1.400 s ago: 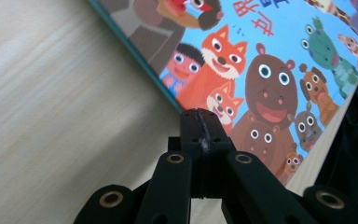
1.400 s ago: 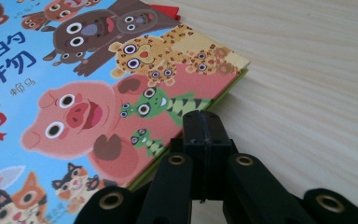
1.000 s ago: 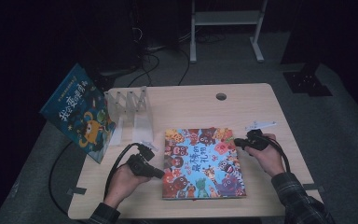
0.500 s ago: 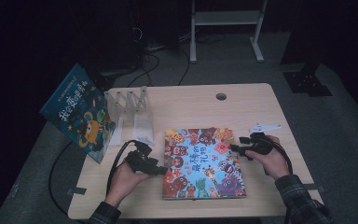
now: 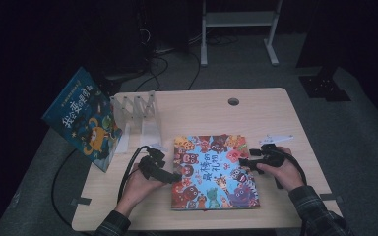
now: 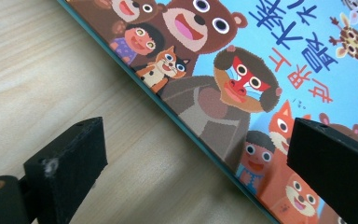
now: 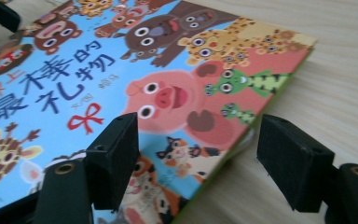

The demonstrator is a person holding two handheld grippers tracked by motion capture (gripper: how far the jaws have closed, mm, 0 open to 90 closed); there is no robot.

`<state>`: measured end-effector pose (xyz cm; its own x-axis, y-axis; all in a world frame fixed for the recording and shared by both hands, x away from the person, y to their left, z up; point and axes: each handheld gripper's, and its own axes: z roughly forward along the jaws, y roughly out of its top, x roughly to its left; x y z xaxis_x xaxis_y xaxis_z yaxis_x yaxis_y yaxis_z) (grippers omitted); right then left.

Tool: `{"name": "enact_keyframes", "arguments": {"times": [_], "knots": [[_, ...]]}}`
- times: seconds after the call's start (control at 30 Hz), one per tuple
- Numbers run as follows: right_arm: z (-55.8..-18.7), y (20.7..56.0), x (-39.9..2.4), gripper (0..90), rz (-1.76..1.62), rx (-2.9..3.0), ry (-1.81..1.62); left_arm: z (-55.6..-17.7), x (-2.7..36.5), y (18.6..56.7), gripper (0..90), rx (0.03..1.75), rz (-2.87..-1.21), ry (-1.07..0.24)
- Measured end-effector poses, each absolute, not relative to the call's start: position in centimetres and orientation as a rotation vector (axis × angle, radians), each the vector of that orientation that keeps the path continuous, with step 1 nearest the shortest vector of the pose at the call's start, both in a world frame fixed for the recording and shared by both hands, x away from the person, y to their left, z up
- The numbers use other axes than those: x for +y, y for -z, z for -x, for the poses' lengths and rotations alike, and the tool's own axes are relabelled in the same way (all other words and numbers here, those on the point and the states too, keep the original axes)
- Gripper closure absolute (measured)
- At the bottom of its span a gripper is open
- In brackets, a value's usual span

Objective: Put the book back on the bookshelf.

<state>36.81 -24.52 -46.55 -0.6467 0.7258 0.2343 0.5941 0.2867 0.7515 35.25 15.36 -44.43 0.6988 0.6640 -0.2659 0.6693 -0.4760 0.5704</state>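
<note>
On the light wood table [image 5: 202, 110], near its front edge, we see a picture book [image 5: 214, 172] lying flat, cover up, w/ cartoon animals and blue characters on a pale blue ground. From above, our left claw [image 5: 175, 178] sits at the book's left edge, approx. mid-height, held in the left hand [image 5: 138, 189]; black cable loops back from it toward the table's left side. Our right claw [image 5: 242, 163] sits at the book's right edge, held in the right hand [image 5: 283, 172], dark plaid sleeve [image 5: 315, 209] behind it.

Left gripper view: jaws stand wide apart, nothing between the pads. One jaw is over bare wood, the other over the cover, so the book's teal edge [image 6: 200, 142] runs diagonally between them. Can't tell if the pads touch the table.

Right gripper view: jaws also wide, empty. One jaw is over the cover by the pink pig, the other over wood, w/ the book's green-edged side [image 7: 233, 149] between them.

Elsewhere: a clear rack w/ upright dividers [image 5: 138, 115] stands at the table's back left. A second book [image 5: 83, 118], dark blue w/ an orange creature, leans tilted off the table's left side, beside the rack. A small white strip [image 5: 276, 139] lies just behind the right hand. A round hole [image 5: 233, 102] sits in the tabletop toward the back.
</note>
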Motion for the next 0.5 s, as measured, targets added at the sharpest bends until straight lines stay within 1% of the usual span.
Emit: {"name": "enact_keyframes", "arguments": {"times": [0.5], "knots": [[-35.2,46.3,-23.7,30.1,-1.204,2.374,-1.257,-35.5,15.1,45.0,2.6,1.023,-2.252,0.021]]}}
